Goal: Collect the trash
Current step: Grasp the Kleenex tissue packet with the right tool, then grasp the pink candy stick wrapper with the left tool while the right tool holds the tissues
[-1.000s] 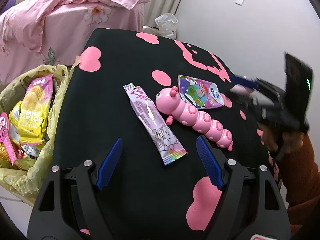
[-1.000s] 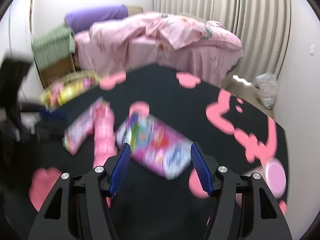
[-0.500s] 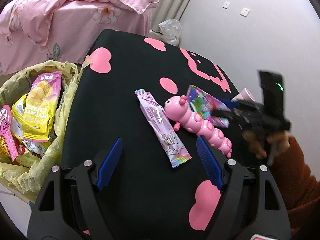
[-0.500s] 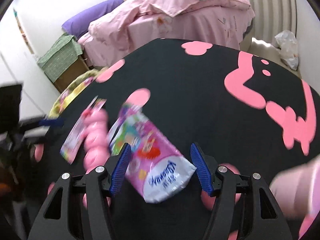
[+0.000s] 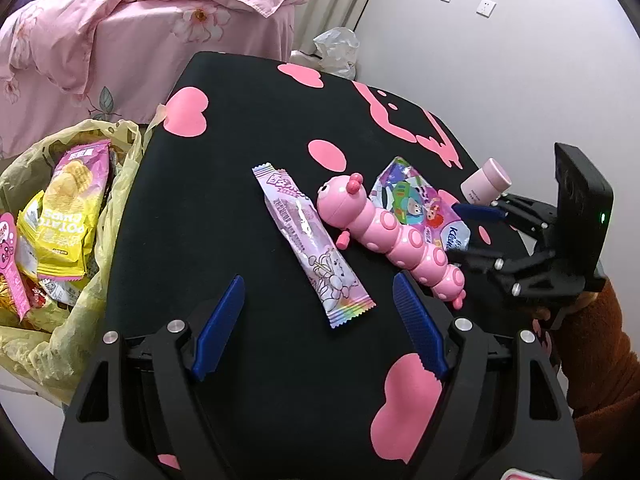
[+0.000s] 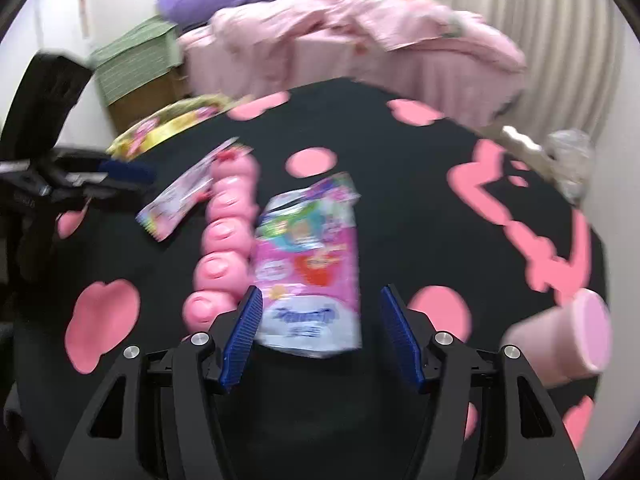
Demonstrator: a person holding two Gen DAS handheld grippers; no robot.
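Observation:
A colourful tissue pack (image 6: 308, 268) lies on the black table (image 6: 400, 208) between the open fingers of my right gripper (image 6: 320, 332). It also shows in the left wrist view (image 5: 416, 204) with the right gripper (image 5: 468, 236) around its near end. A long pink wrapper (image 5: 312, 244) lies ahead of my open, empty left gripper (image 5: 320, 320). A yellow bag (image 5: 60, 216) with snack packets hangs at the table's left edge.
A pink caterpillar toy (image 5: 392, 236) lies between the wrapper and the tissue pack. A small pink cup (image 5: 484, 180) lies at the table's right edge. A bed with pink covers (image 5: 140, 28) stands behind the table.
My right gripper has moved in over the tissue pack, which now lies between its fingers. My left gripper has drawn a little closer to the long wrapper.

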